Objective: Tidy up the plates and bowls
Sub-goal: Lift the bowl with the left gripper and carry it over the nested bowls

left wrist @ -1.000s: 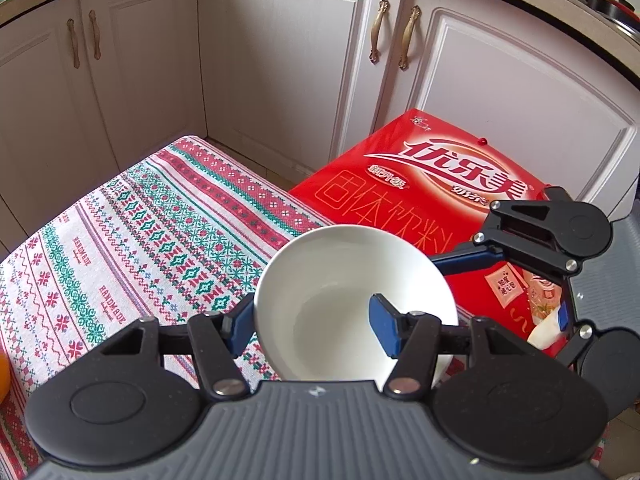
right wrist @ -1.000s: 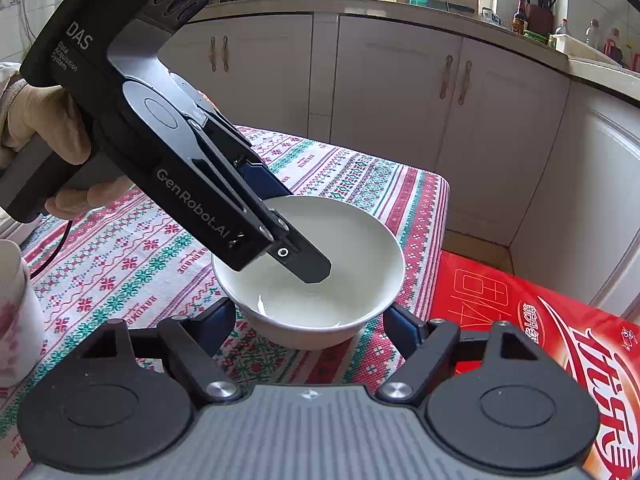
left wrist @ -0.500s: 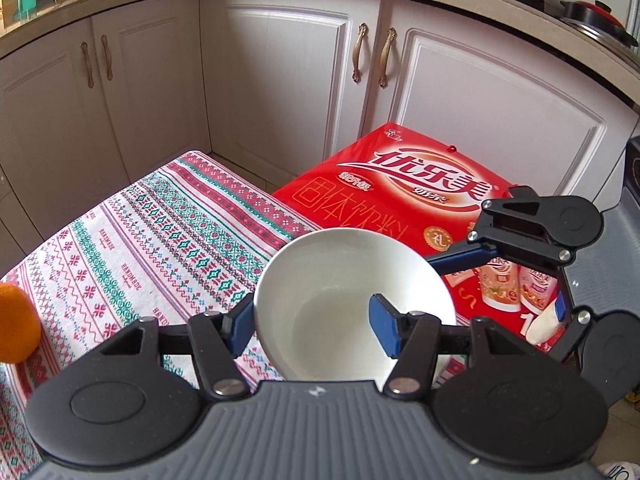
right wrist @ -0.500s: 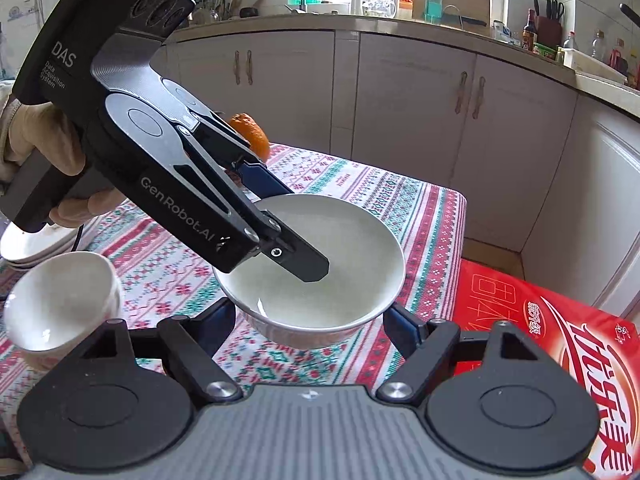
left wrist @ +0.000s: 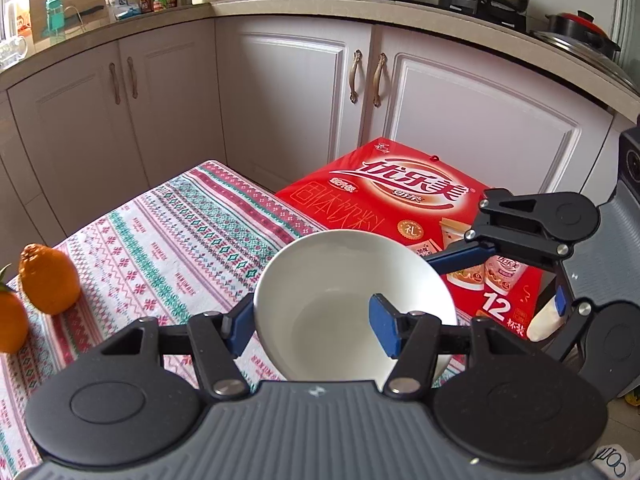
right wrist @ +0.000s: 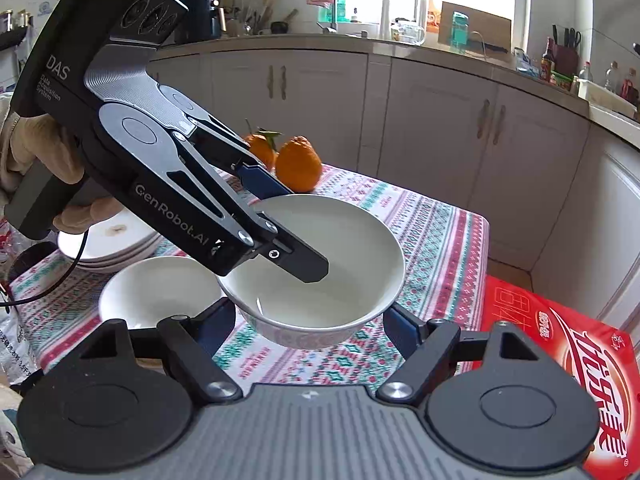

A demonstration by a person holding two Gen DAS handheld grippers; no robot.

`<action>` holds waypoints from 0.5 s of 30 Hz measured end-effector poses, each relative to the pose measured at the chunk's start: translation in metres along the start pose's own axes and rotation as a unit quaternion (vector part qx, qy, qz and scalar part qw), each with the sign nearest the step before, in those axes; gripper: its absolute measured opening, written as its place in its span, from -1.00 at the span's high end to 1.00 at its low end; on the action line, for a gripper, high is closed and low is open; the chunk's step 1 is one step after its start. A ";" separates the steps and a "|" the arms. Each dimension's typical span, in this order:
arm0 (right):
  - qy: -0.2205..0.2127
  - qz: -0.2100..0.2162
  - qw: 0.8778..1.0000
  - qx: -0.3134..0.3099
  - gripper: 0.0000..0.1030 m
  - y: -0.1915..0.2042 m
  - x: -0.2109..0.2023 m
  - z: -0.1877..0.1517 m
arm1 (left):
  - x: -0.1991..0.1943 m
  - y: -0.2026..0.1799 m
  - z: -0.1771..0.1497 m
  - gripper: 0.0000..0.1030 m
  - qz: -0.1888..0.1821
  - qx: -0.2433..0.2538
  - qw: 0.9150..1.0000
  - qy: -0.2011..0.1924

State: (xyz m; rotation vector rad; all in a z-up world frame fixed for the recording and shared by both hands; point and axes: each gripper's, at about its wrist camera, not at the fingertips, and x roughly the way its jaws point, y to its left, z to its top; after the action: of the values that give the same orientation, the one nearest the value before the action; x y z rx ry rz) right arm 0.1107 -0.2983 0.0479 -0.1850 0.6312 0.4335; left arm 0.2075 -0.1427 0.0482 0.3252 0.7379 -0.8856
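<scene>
I have the white bowl (left wrist: 352, 300) pinched at its rim by my left gripper (left wrist: 314, 330): one blue-padded finger sits inside the bowl, the other presses the outer wall, so the fingers are clamped on it. The bowl hangs clear above the patterned tablecloth (left wrist: 180, 248) on the surface, near its corner. It is plain glossy white inside, deep and round, with a faint pale pattern on its outer wall (right wrist: 304, 334) in the right wrist view. My right gripper (right wrist: 308, 320) sits just below and around the bowl with its fingers apart, one on each side; I cannot tell whether they touch it. A second white bowl (right wrist: 160, 294) stands on the cloth beside a stack of white plates (right wrist: 108, 244), with two oranges (right wrist: 298, 164) behind. A red drink carton (left wrist: 404, 204) lies beyond the corner.
</scene>
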 end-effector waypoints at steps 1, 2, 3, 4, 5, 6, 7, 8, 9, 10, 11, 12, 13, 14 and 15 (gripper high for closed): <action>-0.002 0.002 1.000 -0.002 -0.64 0.005 -0.002 0.001 | -0.005 0.000 -0.003 -0.14 0.002 -0.002 1.000 -0.003; -0.002 0.004 1.000 -0.004 -0.64 0.009 -0.003 0.001 | -0.010 0.000 -0.006 -0.14 0.004 -0.005 1.000 -0.004; -0.003 0.007 1.000 -0.007 -0.64 0.015 -0.005 0.002 | -0.015 0.000 -0.010 -0.14 0.007 -0.008 1.000 -0.007; -0.005 0.009 1.000 -0.010 -0.64 0.020 -0.007 0.003 | -0.019 0.001 -0.013 -0.14 0.010 -0.011 1.000 -0.008; -0.005 0.012 1.000 -0.012 -0.64 0.024 -0.007 0.004 | -0.023 0.001 -0.016 -0.14 0.013 -0.013 1.000 -0.009; -0.006 0.016 1.000 -0.015 -0.64 0.028 -0.008 0.004 | -0.028 0.002 -0.020 -0.14 0.017 -0.015 1.000 -0.010; -0.007 0.020 1.000 -0.016 -0.64 0.033 -0.008 0.005 | -0.032 0.003 -0.024 -0.14 0.020 -0.017 1.000 -0.011; -0.007 0.023 1.000 -0.018 -0.64 0.038 -0.007 0.005 | -0.037 0.004 -0.028 -0.14 0.022 -0.022 0.999 -0.012; -0.007 0.026 0.999 -0.020 -0.64 0.042 -0.006 0.005 | -0.041 0.006 -0.032 -0.14 0.024 -0.025 0.999 -0.013; -0.007 0.029 0.999 -0.022 -0.64 0.047 -0.005 0.006 | -0.045 0.007 -0.036 -0.14 0.026 -0.029 0.999 -0.014; -0.007 0.032 0.999 -0.024 -0.64 0.052 -0.004 0.006 | -0.048 0.008 -0.039 -0.14 0.029 -0.032 0.999 -0.015; -0.005 0.035 0.999 -0.025 -0.64 0.056 -0.003 0.006 | -0.051 0.008 -0.043 -0.14 0.032 -0.034 0.999 -0.015; -0.004 0.039 0.999 -0.026 -0.64 0.059 -0.001 0.007 | -0.054 0.009 -0.047 -0.14 0.035 -0.036 0.999 -0.015; -0.004 0.042 0.999 -0.028 -0.64 0.062 0.001 0.007 | -0.057 0.010 -0.051 -0.14 0.037 -0.038 0.999 -0.014; -0.002 0.045 0.999 -0.029 -0.64 0.065 0.003 0.007 | -0.058 0.011 -0.053 -0.14 0.039 -0.040 0.998 -0.013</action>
State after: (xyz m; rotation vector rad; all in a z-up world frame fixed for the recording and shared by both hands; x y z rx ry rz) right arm 0.0868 -0.2370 0.0491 -0.2113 0.6243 0.5402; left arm 0.1686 -0.0729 0.0507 0.2681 0.7303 -0.7833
